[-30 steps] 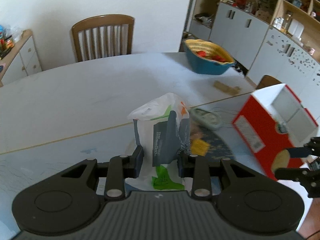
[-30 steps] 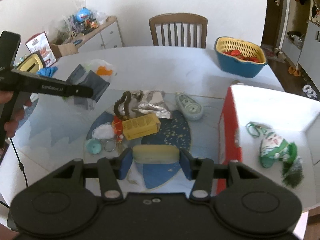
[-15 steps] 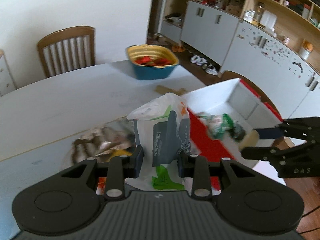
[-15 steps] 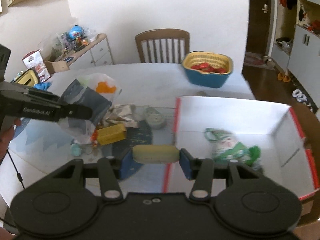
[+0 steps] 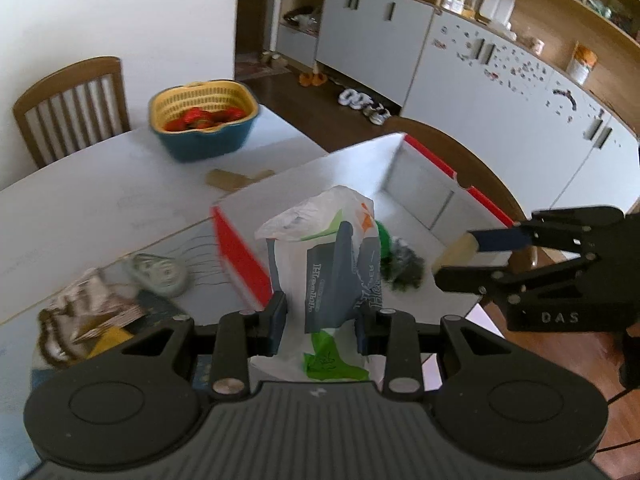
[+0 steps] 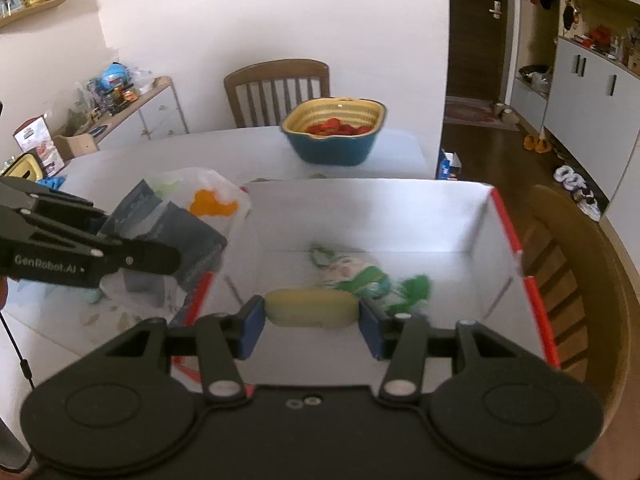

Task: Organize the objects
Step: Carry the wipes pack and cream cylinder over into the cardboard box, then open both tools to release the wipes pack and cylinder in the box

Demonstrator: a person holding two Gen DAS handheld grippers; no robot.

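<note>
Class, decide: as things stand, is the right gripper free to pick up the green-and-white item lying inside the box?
Probably not yet. The right gripper is shut on a yellow sponge, though the open box leaves the green-and-white item uncovered.

soft, even daylight fills the room, with no hard shadows. the white worktop [image 5: 80,208] looks a little overexposed. motion blur smears the red box edge [image 5: 240,256] and the things near it. fisheye lenses bend the far cabinets [image 5: 500,80].

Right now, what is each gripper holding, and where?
Left gripper: plastic bag, pinched at its lower sides. Right gripper: yellow sponge, clamped by its two ends.
</note>
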